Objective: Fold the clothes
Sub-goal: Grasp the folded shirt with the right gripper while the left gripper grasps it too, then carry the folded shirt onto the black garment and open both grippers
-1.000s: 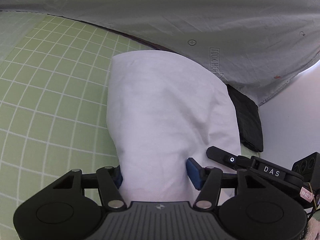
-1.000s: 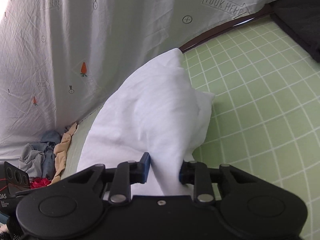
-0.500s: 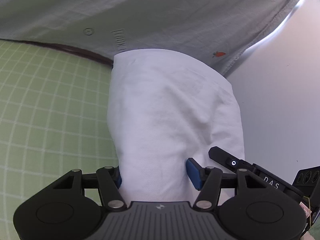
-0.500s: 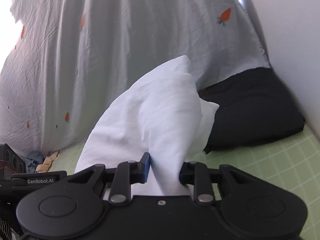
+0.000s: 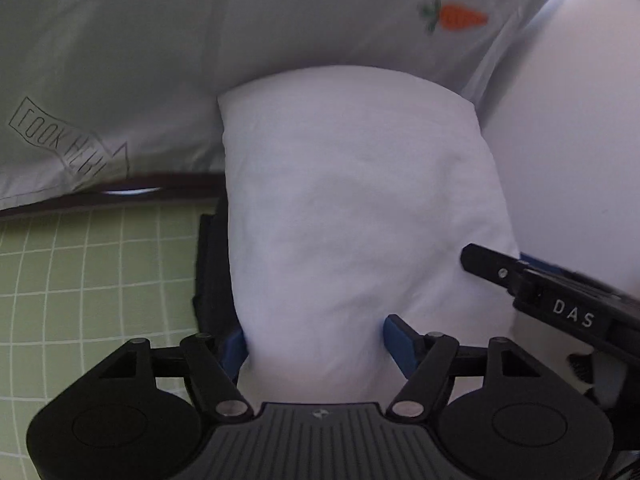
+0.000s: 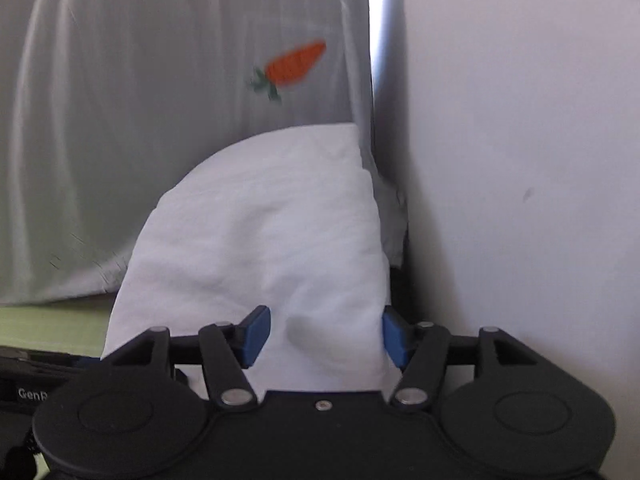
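A folded white garment (image 5: 352, 208) fills the middle of the left wrist view and also shows in the right wrist view (image 6: 272, 240). My left gripper (image 5: 314, 346) has its blue pads wide apart with the cloth lying between them. My right gripper (image 6: 324, 334) is open too, its pads spread with the cloth between them. A dark garment (image 5: 212, 272) lies under the white one at its left edge. The other gripper's black body (image 5: 560, 300) shows at the right.
A pale curtain with carrot prints (image 6: 296, 64) hangs behind, also in the left wrist view (image 5: 452, 16). A white wall (image 6: 520, 160) stands at the right. The green grid mat (image 5: 80, 280) lies at the lower left.
Both grippers carried the white garment toward the back right corner by the wall. The right gripper's jaws, shut on the cloth before, have opened.
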{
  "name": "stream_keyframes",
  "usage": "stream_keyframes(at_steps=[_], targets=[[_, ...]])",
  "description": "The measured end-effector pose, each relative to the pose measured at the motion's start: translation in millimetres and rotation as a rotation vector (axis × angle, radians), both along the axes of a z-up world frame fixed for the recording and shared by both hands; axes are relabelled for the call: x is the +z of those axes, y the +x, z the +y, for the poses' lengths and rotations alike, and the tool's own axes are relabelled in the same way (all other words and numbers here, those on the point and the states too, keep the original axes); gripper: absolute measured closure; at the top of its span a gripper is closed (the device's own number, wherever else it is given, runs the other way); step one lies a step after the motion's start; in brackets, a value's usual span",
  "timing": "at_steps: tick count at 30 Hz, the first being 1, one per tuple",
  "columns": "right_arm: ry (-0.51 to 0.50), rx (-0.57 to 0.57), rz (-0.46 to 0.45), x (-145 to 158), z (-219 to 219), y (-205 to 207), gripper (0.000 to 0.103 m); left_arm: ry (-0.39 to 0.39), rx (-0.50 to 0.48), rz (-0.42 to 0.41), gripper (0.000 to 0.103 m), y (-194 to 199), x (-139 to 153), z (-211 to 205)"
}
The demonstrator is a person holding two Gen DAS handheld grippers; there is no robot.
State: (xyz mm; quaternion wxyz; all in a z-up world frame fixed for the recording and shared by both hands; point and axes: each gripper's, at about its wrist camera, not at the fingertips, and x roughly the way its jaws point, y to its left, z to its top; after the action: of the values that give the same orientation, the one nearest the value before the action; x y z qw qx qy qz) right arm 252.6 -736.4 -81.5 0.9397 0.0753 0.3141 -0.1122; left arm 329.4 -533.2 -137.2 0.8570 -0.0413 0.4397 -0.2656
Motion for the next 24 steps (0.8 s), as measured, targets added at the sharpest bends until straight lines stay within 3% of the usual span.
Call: stream_keyframes(at_steps=[2,3,6,9,16,21,24], targets=[[-0.017,0.003,-0.008,-12.9,6.2,0.4,0.031,-0.012,-0.004,-0.027,0.013,-0.9,-4.0,4.1],[-0.026,0.005,-0.012,-19.3,9.3,0.5,0.018,-0.014,-0.004,-0.03,0.009,-0.1,-6.1,5.7],[-0.024,-0.014,-0.022,-31.5,14.4,-6.4,0.014,-0.014,0.011,-0.034,0.002,1.6,-10.6,9.9],[0.065,-0.058,-0.014,-30.7,8.5,-17.1,0.009,0.007,0.007,-0.07,0.002,-7.3,-3.9,11.1],[0.004,-0.109,0.005,-4.0,38.6,-55.6,0.004,0.125,-0.12,-0.278,0.0,-65.8,43.1,12.2],[-0.038,-0.133,-0.083,23.3,70.5,-116.1,0.003,0.148,0.016,-0.36,0.0,-125.9,82.9,37.6],[-0.07,-0.186,-0.122,38.8,92.1,-150.9,0.0,0.107,0.07,-0.37,0.0,-159.0,100.4,54.7]])
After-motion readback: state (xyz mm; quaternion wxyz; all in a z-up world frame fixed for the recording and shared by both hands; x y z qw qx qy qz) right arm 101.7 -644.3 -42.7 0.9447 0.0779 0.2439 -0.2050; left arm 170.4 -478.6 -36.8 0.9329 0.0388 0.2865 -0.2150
